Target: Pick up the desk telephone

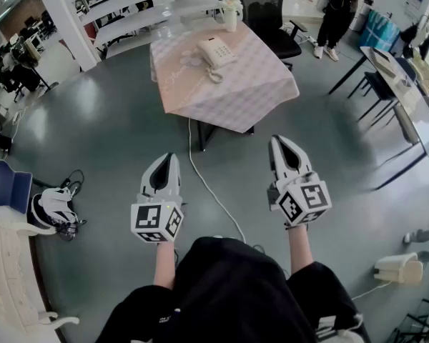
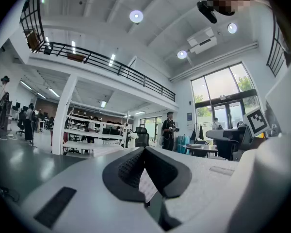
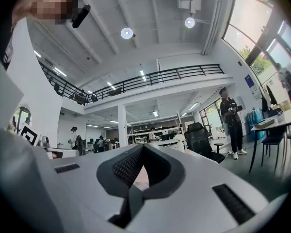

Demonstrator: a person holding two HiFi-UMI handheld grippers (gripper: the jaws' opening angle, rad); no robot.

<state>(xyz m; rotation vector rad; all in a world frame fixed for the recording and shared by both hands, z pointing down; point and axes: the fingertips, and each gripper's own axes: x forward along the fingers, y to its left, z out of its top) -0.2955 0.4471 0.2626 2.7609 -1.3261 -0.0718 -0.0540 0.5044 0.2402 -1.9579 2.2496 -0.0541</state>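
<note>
The white desk telephone (image 1: 214,51) lies on a table with a pale checked cloth (image 1: 243,95), far ahead across the floor in the head view. Its coiled cord hangs toward the table's front. My left gripper (image 1: 170,156) and right gripper (image 1: 276,140) are held side by side over the grey floor, well short of the table, both pointing level toward it. Both are shut with nothing between the jaws. In the left gripper view the gripper (image 2: 144,149) shows closed tips, and the right gripper (image 3: 143,147) does the same in its own view; the phone is hidden behind the jaws.
A white cup (image 1: 231,14) stands at the table's far edge, with a black office chair (image 1: 268,6) behind it. A white cable (image 1: 207,184) runs over the floor from the table toward me. A bag (image 1: 53,209) lies at left; desks (image 1: 400,77) and a standing person (image 1: 337,13) are at right.
</note>
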